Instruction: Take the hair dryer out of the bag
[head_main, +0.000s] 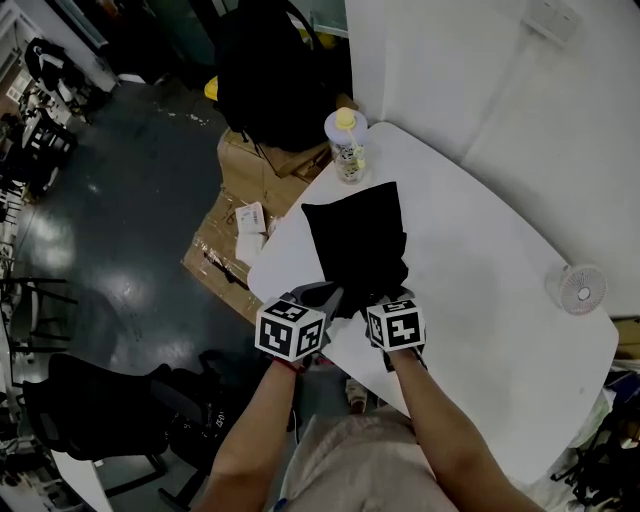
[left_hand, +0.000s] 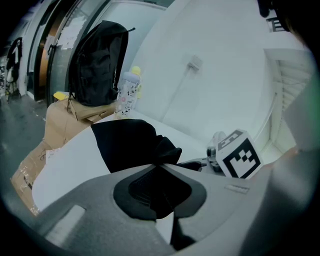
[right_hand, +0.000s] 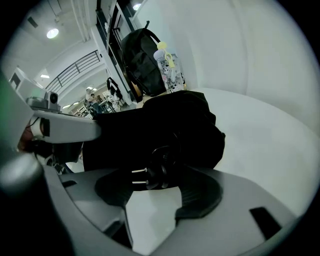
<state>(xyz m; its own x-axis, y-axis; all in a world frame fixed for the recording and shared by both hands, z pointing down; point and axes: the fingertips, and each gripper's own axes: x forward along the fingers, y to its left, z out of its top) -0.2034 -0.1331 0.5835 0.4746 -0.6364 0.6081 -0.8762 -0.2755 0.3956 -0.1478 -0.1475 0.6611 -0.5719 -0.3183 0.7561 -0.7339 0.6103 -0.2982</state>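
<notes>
A black cloth bag (head_main: 355, 245) lies in the middle of the white table (head_main: 490, 300). My left gripper (head_main: 335, 297) is at the bag's near left corner, shut on a pinch of its black fabric (left_hand: 159, 165). My right gripper (head_main: 392, 298) is at the bag's near right edge, by its mouth. Its jaws stand open with a gap of white table showing between them. A black plug (right_hand: 157, 172) with two metal prongs pokes out of the bag (right_hand: 165, 125) between those jaws. The rest of the hair dryer is hidden inside the bag.
A bottle with a yellow cap (head_main: 346, 140) stands at the table's far end. A small white fan (head_main: 578, 288) sits near the right edge. Cardboard boxes (head_main: 250, 190) and a black backpack (head_main: 270, 70) are on the floor beyond the table, and a black chair (head_main: 100, 410) is at lower left.
</notes>
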